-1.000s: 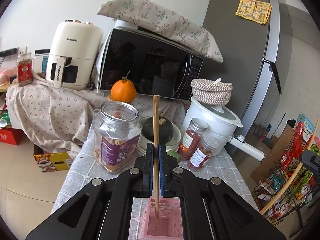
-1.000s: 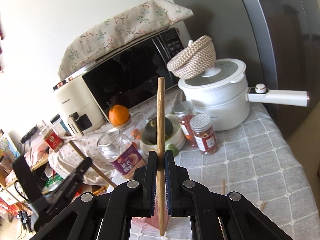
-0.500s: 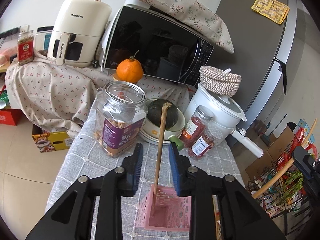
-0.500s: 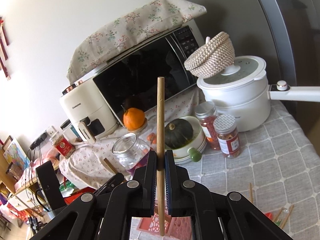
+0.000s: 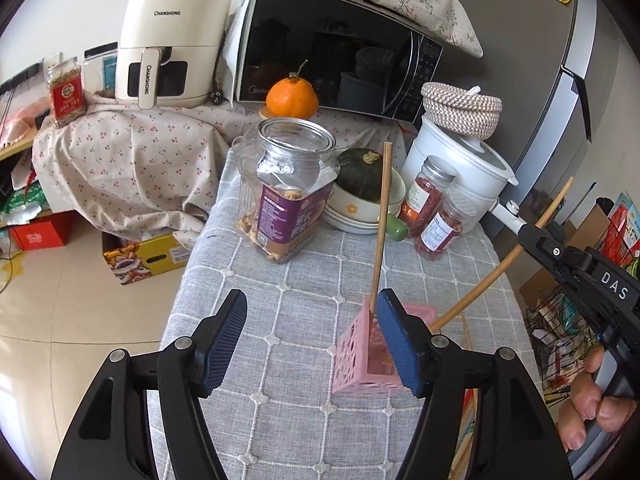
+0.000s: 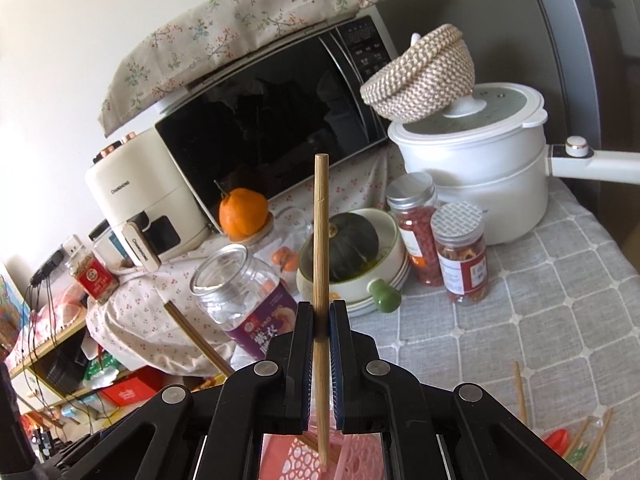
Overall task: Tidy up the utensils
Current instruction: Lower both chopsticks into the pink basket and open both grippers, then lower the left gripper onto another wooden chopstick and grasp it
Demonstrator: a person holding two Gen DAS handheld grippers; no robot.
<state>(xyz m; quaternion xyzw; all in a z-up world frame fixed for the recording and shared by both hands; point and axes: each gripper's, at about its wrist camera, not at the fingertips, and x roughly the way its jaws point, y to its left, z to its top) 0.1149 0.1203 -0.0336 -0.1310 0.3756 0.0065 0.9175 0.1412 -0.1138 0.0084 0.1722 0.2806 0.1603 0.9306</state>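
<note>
A pink perforated basket (image 5: pixel 362 354) stands on the grey checked tablecloth. One wooden chopstick (image 5: pixel 380 224) leans upright in it, free of my left gripper (image 5: pixel 310 336), which is open wide just left of the basket. My right gripper (image 6: pixel 321 320) is shut on a second chopstick (image 6: pixel 321 240), held upright with its lower tip over the basket (image 6: pixel 352 462). That chopstick also shows in the left wrist view (image 5: pixel 504 264), slanting toward the basket. More loose chopsticks (image 6: pixel 520 394) lie on the cloth at right.
Behind the basket stand an open glass jar (image 5: pixel 286 192), a bowl holding a dark squash (image 5: pixel 362 176), two spice jars (image 5: pixel 442 220) and a white pot (image 5: pixel 460 160). A microwave (image 5: pixel 332 52), an orange and an air fryer sit further back. The table's left edge drops to the floor.
My left gripper has opened, released its chopstick into the basket, and pulled back to the left. My right gripper, still holding its chopstick, has moved over the basket.
</note>
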